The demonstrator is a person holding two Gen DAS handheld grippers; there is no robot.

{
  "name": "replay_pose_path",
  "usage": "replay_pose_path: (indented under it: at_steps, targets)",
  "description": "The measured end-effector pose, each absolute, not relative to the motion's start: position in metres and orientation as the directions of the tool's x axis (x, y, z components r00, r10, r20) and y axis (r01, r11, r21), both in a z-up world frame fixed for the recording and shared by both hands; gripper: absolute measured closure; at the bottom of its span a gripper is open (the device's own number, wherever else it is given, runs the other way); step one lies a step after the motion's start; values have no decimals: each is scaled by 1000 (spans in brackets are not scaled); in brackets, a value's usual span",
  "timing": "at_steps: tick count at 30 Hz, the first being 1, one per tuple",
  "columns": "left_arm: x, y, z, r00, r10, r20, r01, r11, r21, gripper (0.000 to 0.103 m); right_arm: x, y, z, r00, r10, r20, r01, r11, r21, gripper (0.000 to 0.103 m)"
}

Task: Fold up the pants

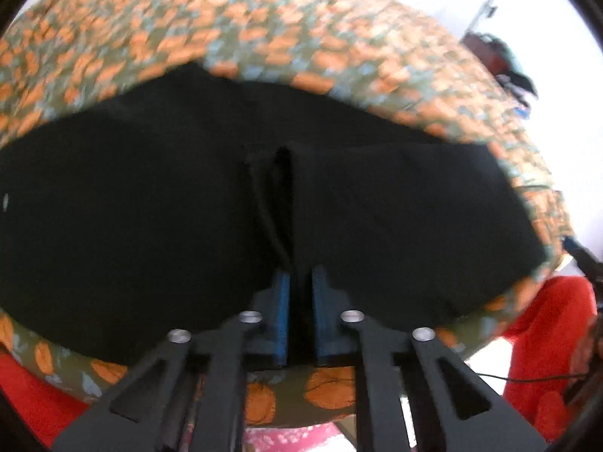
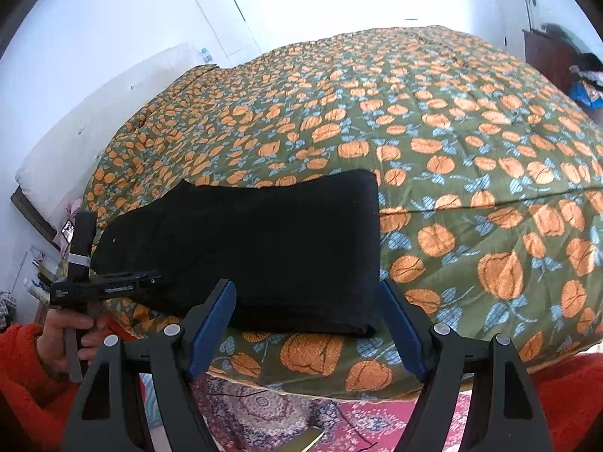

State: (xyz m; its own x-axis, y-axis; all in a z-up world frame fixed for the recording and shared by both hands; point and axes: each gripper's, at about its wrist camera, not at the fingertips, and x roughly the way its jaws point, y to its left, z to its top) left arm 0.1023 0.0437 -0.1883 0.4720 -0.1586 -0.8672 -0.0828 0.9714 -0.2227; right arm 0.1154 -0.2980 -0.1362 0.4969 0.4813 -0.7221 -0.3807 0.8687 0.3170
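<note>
Left gripper (image 1: 300, 290), black linkage with blue pads, low centre of the left wrist view: pads nearly together, pinched on a raised fold of black fabric that runs up from between them. Black folded pants (image 1: 188, 207) spread wide across the middle of that view, blurred at the far edge, lying on the green quilted bedspread with orange pumpkin print (image 1: 264, 26), which fills the upper half and curls under the cloth along the bottom. Red fleece sleeve (image 1: 550, 324) at lower right of the same view.

Right gripper (image 2: 307, 324), same black frame and blue pads, bottom centre of the right wrist view: fingers spread wide, nothing between the pads, hanging just before the near edge of the pants (image 2: 256, 241). Pants as a flat dark rectangle, centre-left of frame, near the front edge of the bedspread (image 2: 452, 143), right end squared off, left end narrowing. At far left, a bare hand (image 2: 64, 342) in a red sleeve wrapped round the handle of the left gripper's black body (image 2: 101, 286), right at the left end of the pants. Patterned pink rug (image 2: 264, 414) along the bottom, white wall at upper left.
</note>
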Motion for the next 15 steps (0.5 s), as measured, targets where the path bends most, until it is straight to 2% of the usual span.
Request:
replay_pose_path:
  at_steps: [3,5,9,12,15]
  targets:
    - [101,52,-148,584,-145,-799,-38,978,-205,96,116,-308,-134,528,463,-712,-353,882,312,26]
    - [105,60,-141,609,-129,-783,-34,982,-188,96,118,-316,-133,551,447,-705,-325,893,312,26]
    - [112,63,-181,538,-144,-830,-24,982,-186,95,127,-322,-123,590,411,-695,-304,911,279,26]
    - [108,55,-206,518,-92,-851,-23,992,-121,91,134,-302,-111,578,460,-674,-398,880,259,26]
    - [107,58,-200,522,-106,-846,-28,990,-141,89,136,-267,-121,475,545,-691,-550,797,251,26]
